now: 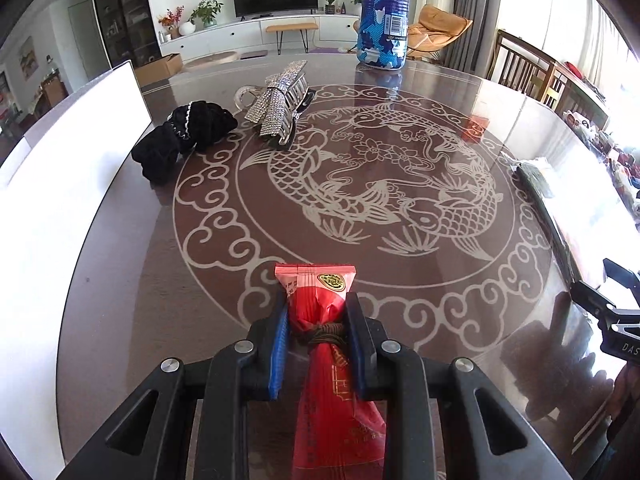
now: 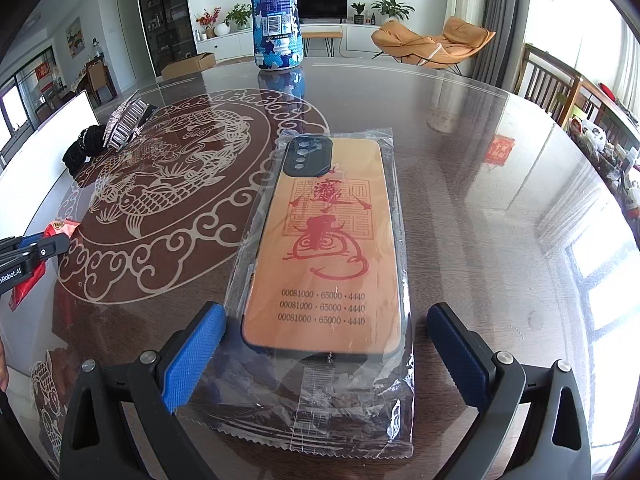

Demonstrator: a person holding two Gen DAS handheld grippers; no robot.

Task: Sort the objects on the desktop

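My left gripper (image 1: pixel 316 308) is shut on a red snack packet (image 1: pixel 320 280), and the packet's top sticks out past the fingers above the table. In the right wrist view, that gripper and the red packet (image 2: pixel 60 229) sit at the left edge. My right gripper (image 2: pixel 324 314) is open and low over the table. An orange phone case (image 2: pixel 328 240) in a clear plastic bag lies flat between its blue pads (image 2: pixel 196 356). The left pad is at the bag's edge and the right pad stands apart from it.
A black scrunchie (image 1: pixel 180 140) and a rhinestone hair claw (image 1: pixel 280 100) lie at the far left of the glass-topped round table (image 1: pixel 400 280). A tall blue bottle (image 1: pixel 384 12) stands at the far edge. A white board (image 1: pixel 60 184) lies along the left side. Chairs stand at the right.
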